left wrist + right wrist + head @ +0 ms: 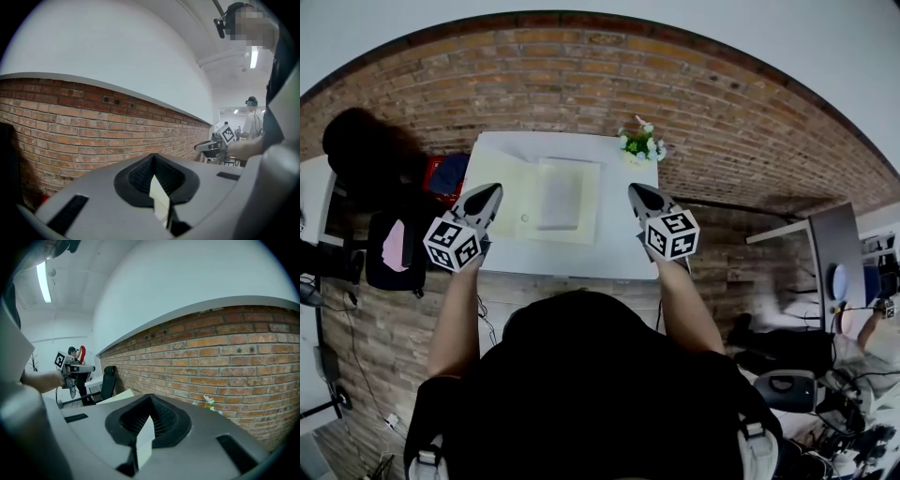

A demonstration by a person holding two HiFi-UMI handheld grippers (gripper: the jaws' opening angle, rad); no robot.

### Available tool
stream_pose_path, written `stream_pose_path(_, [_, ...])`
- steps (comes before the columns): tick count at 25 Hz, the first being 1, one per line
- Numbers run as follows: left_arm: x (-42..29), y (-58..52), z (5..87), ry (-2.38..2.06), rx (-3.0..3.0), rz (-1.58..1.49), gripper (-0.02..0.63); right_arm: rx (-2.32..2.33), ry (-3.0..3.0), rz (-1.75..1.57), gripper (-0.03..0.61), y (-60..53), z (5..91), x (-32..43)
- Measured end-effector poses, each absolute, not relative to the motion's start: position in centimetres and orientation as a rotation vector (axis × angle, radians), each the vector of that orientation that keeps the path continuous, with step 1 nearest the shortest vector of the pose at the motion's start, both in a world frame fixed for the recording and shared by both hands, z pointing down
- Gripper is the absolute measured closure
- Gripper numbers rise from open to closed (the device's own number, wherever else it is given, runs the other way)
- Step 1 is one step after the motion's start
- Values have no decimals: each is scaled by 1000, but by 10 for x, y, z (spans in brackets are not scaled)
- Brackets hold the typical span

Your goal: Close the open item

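A pale yellow flat item (517, 199) lies spread open on the white table (572, 258), with a white panel (560, 197) at its middle. My left gripper (490, 194) is held above its left edge. My right gripper (637, 192) hovers just off its right side. Neither touches it, and both are shut with nothing between the fingers. In the left gripper view the left gripper (153, 159) points at the brick wall, with the right gripper (206, 146) off to the side. The right gripper view shows its own closed jaws and a pale corner of the item (117, 396).
A small pot of white flowers (641, 142) stands on the table's far right corner, against the brick wall (581, 84). A black chair (394, 248) and a red and blue object (445, 175) sit left of the table. Desks and clutter (825, 281) fill the right.
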State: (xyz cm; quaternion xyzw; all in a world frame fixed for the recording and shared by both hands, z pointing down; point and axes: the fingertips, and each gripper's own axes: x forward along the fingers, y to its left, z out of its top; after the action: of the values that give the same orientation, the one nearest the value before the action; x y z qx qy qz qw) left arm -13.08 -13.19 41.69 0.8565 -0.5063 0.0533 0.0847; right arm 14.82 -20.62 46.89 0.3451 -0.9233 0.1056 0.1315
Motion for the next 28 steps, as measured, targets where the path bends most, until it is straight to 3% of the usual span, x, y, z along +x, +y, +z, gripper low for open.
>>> stream_pose_path(17, [-158, -143, 412, -1528, 2558, 94, 605, 952, -2673, 253, 560, -221, 464, 124])
stream_pose_path(28, [-212, -162, 410, -1490, 2578, 85, 604, 1046, -2642, 278, 560, -233, 459, 86])
